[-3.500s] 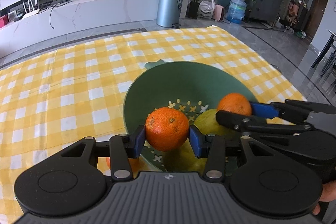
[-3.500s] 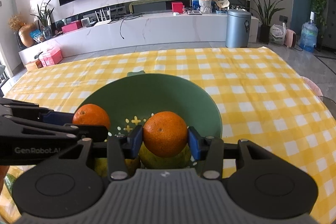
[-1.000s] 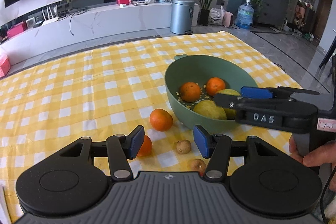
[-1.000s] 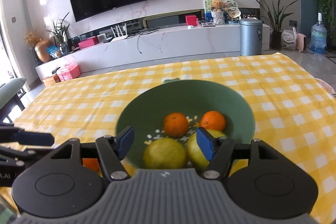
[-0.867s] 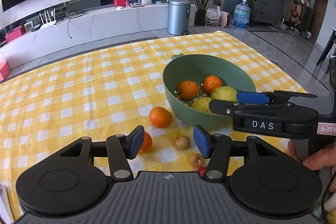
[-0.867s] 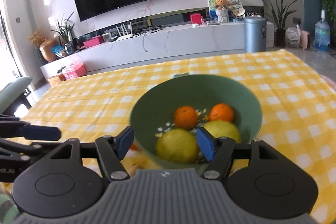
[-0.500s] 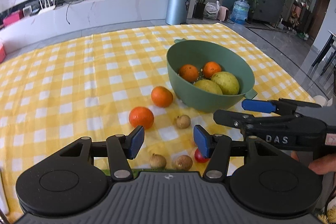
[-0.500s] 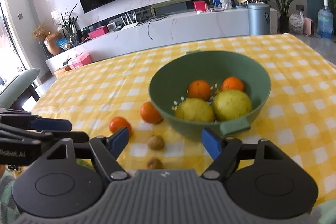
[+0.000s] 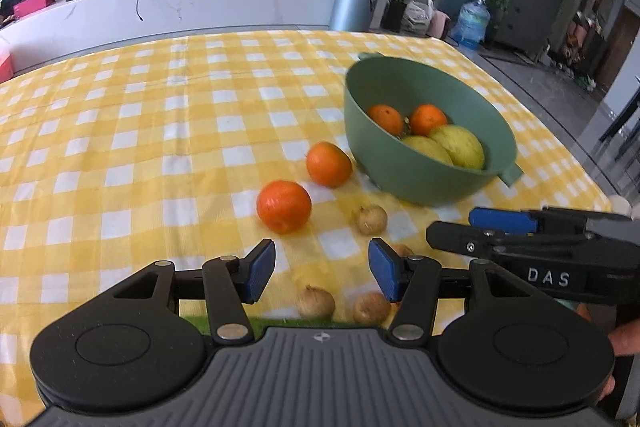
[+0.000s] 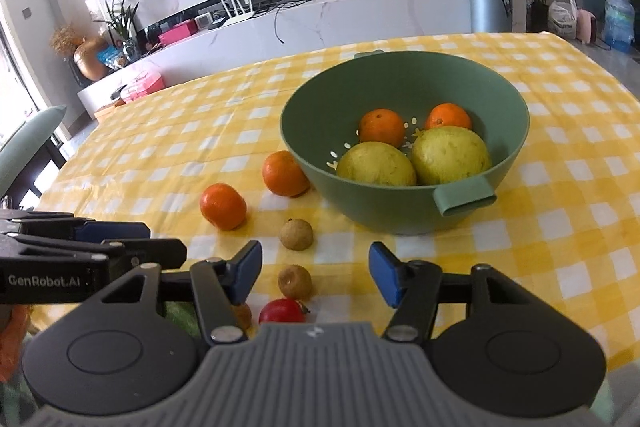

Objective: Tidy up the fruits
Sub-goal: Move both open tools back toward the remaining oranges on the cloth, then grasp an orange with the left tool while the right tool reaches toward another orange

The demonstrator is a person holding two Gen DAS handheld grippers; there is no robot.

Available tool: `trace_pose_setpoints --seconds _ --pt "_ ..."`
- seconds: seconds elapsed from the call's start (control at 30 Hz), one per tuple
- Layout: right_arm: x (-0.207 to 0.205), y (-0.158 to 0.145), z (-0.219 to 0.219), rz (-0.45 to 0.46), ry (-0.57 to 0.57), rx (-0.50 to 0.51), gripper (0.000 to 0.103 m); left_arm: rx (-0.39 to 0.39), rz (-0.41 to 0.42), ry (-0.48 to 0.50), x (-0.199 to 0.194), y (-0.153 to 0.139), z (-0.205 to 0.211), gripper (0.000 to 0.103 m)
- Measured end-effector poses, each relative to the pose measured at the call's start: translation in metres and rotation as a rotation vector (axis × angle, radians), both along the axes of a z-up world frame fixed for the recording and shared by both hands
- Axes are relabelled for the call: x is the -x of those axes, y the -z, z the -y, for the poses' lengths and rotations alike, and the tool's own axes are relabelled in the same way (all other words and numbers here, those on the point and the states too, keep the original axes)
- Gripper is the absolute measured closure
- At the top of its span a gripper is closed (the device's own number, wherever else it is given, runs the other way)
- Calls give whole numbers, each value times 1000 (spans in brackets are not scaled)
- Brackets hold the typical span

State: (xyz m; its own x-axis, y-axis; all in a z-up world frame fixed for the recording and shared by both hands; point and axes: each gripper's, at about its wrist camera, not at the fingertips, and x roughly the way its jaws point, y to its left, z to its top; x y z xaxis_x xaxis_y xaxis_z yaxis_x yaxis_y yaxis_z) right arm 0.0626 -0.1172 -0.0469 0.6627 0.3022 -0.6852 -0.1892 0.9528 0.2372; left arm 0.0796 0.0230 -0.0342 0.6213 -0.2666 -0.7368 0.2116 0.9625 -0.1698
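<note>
Oranges now dropped in green colander; my grippers withdrawn, both apart, empty (right just narrowed); longan at 12 o'clock next.

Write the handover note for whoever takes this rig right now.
Left tool: open, empty.
Right tool: open, empty; its jaws have just been closing, nothing between them.
Green bowl: holds two oranges and two yellow-green fruits.
Still on the checked cloth: two oranges left of the bowl, several small brown fruits and one small red fruit near the tools.
Done: four fruits in the bowl. Left: everything loose on the cloth.
</note>
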Motion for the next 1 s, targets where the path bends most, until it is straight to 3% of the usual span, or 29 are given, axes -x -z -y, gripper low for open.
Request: trace_pose_setpoints --seconds 0.3,0.57,0.83,1.0 --pt "-20 8 -16 11 11 -1 50 -90 11 -7 -32 18 7 39" --pt "-30 16 -20 -3 1 -18 50 -108 -4 -16 -47 34 6 40" --pt "-36 19 -23 -9 -7 -36 51 -78 -11 -10 -54 39 5 53" --pt "-37 20 -23 -11 -7 -43 51 -66 -5 -10 -53 39 4 55"
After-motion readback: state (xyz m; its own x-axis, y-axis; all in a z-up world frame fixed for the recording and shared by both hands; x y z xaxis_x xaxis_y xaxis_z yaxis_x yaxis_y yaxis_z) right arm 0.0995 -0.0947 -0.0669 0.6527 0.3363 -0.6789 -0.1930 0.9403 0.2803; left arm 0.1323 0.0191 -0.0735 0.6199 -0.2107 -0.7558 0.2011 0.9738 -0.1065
